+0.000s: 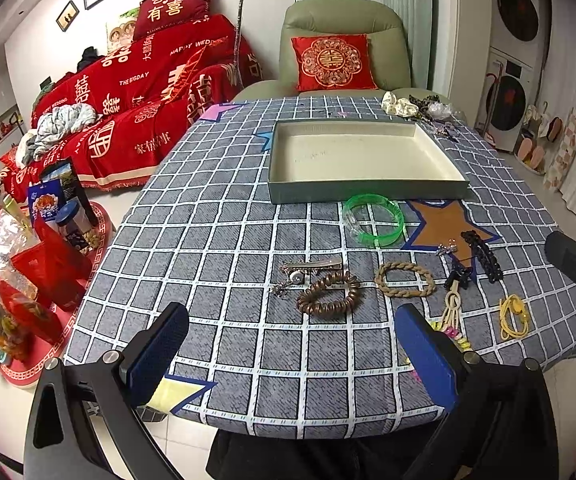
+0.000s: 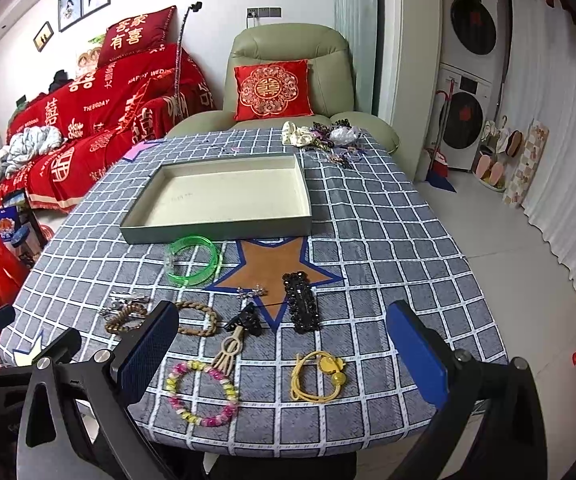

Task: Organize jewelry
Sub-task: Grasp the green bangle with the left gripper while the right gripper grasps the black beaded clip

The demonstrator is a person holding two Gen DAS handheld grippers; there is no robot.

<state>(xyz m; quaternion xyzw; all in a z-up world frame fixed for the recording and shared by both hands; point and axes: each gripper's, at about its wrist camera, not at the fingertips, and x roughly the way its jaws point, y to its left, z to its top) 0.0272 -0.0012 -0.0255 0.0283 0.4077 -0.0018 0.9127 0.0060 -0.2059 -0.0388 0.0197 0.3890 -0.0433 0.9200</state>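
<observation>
Nothing is gripped yet, so this looks like the very start of the sorting: the shallow tray [image 1: 363, 156] sits empty toward 12 o'clock on the checked surface [image 1: 224, 240], and every loose piece lies in front of it.

The left tool [image 1: 291, 356] hovers over the near edge with its blue pads wide apart and nothing between them. Just ahead of it at 12 o'clock lies the brown spiral hair tie [image 1: 327, 296], with the silver clip [image 1: 311, 266] touching it from behind and the braided tan band [image 1: 404, 279] beside it at 2 o'clock. The green bangle [image 1: 372, 220] rests nearest the tray's front wall.

The right tool [image 2: 284, 354] is likewise spread open and empty. Between its fingers in its own view lie the yellow elastic [image 2: 316, 376] and the pastel bead bracelet [image 2: 200, 394]; farther out at 12 o'clock the black beaded barrette [image 2: 301, 300] lies on the orange star patch [image 2: 272, 268], with a small black claw clip [image 2: 244, 322] at 11 o'clock. A second heap of scrunchies and trinkets [image 2: 319, 136] sits at the far corner past the tray.

My guess is the next move is a first pick: either tool drops straight onto the piece ahead of it, closes across the thin ring, and carries it forward over the tray's wall. The flat, thin elastic will likely need the pads pressed close to the cloth to catch it.
</observation>
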